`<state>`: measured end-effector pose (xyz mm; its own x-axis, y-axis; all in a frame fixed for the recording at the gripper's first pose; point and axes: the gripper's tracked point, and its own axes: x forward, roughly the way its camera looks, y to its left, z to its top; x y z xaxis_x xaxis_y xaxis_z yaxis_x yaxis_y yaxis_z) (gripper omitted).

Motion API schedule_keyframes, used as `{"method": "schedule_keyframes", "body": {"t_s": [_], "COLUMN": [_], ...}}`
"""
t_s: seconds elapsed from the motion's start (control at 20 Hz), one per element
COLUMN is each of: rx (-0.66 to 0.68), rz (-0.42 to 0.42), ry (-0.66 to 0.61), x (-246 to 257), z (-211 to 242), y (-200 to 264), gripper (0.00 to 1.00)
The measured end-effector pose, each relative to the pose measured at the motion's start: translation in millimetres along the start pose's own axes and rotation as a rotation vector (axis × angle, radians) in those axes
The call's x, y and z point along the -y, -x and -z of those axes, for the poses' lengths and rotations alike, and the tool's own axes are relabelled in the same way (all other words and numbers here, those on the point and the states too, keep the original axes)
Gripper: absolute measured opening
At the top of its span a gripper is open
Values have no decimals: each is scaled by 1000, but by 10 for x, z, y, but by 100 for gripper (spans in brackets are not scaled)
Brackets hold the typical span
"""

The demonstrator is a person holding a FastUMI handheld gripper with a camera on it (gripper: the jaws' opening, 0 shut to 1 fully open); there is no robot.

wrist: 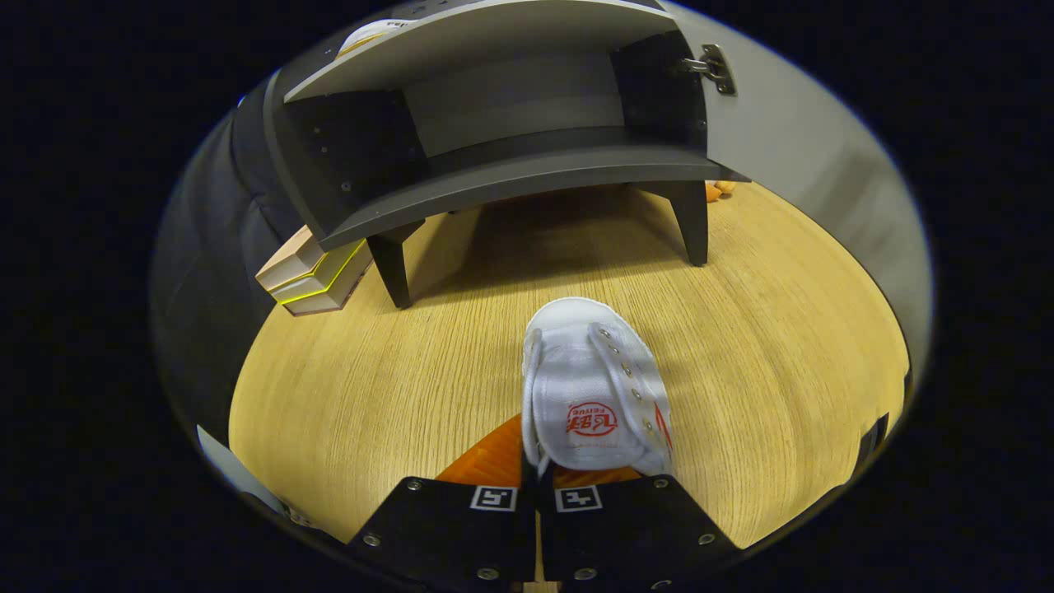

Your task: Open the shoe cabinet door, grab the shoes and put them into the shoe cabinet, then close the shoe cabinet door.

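**A:** State of the jaws?

**B:** The gripper [537,494] has its two fingers drawn almost together, clamped on the heel end of a white canvas shoe [593,387]. Only a thin slit remains between them, and the shoe's rear collar passes into it. The fingertips themselves are covered by the shoe, so the exact contact cannot be made out.

**A:** How does the shoe lie?

**B:** Toe pointing forward, away from the fingers and toward the shoe cabinet [502,132]; the opening, tongue and eyelet rows face the camera. Whether the sole rests on the surface or hangs just above it cannot be told.

**A:** And beneath it?

**B:** An orange ribbed piece [494,457] shows just ahead of the fingers, under the shoe's heel; most of it is covered. It lies on a light wood-grain tabletop [346,387].

**B:** Beyond the shoe, well apart from it, the dark cabinet stands on short legs. Its door [790,140] is swung open to the right on a metal hinge [712,67], and the single compartment is exposed, with a pale back panel.

**A:** Surroundings?

**B:** A stack of books [317,276] sits beside the cabinet's left front leg. A second white shoe [375,35] lies on the cabinet top, partly cut off. Small orange objects [718,189] lie behind the right leg, too small to identify. Dark cloth forms the wall at left.
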<state>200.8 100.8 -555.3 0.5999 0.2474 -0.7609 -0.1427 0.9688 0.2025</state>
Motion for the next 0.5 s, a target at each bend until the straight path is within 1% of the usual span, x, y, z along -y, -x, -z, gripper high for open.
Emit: {"method": "schedule_keyframes", "body": {"t_s": [0.1, 0.2, 0.35, 0.5], "rx": [-3, -1, -3, 33], "rz": [13, 19, 8, -7], "ry": [-11, -52, -95, -58], "x": [20, 36, -17, -108], "z": [-78, -139, -184, -419], "y": [42, 119, 340, 655], "gripper": [2, 2, 2, 2]}}
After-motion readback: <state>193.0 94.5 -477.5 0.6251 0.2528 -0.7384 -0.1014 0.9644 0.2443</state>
